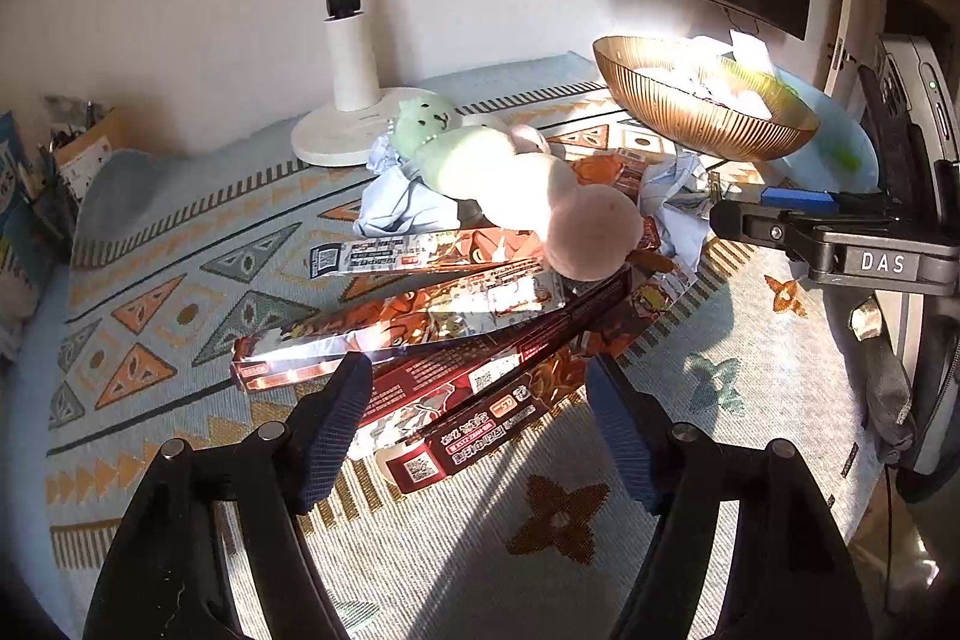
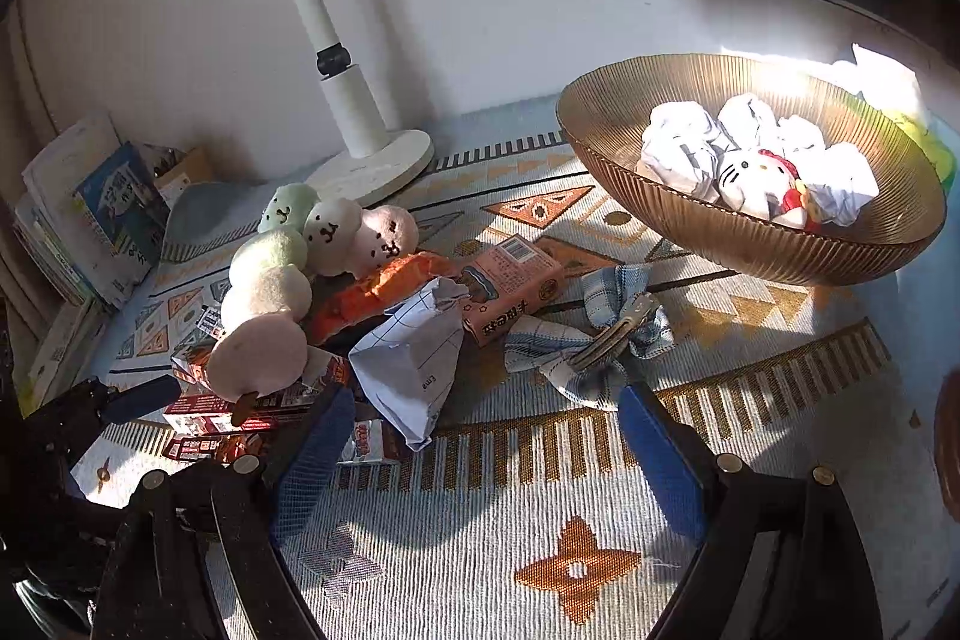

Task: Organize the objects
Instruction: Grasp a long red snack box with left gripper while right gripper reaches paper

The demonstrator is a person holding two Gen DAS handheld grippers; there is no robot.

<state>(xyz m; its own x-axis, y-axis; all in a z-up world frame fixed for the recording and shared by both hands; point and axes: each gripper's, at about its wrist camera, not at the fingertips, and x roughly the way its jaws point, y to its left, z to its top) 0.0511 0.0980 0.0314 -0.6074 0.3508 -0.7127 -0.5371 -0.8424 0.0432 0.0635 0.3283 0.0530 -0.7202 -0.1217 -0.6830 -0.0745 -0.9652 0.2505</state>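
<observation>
Patterned tablecloth (image 1: 180, 244), both hand-held grippers (image 1: 480, 406) (image 2: 486, 436) agape and empty above long red boxes (image 1: 420, 382).

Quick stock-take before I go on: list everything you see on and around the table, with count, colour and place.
Bowl: one, amber ribbed, far right.
Paper balls: several, white, in bowl.
Cat plush: one, white and red, in bowl.
Dumpling plush skewers: two, green, white, pink, on the boxes.
Long snack boxes: several, red-orange, fanned out mid-table.
Pink carton: one, centre.
Crumpled paper: one, pale blue.
Checked cloth: one, blue-white, with a metal clip.
Lamp: one, white, rear.
Books: stack, far left.
Left gripper: open, over boxes.
Right gripper: open, before the cloth.
</observation>
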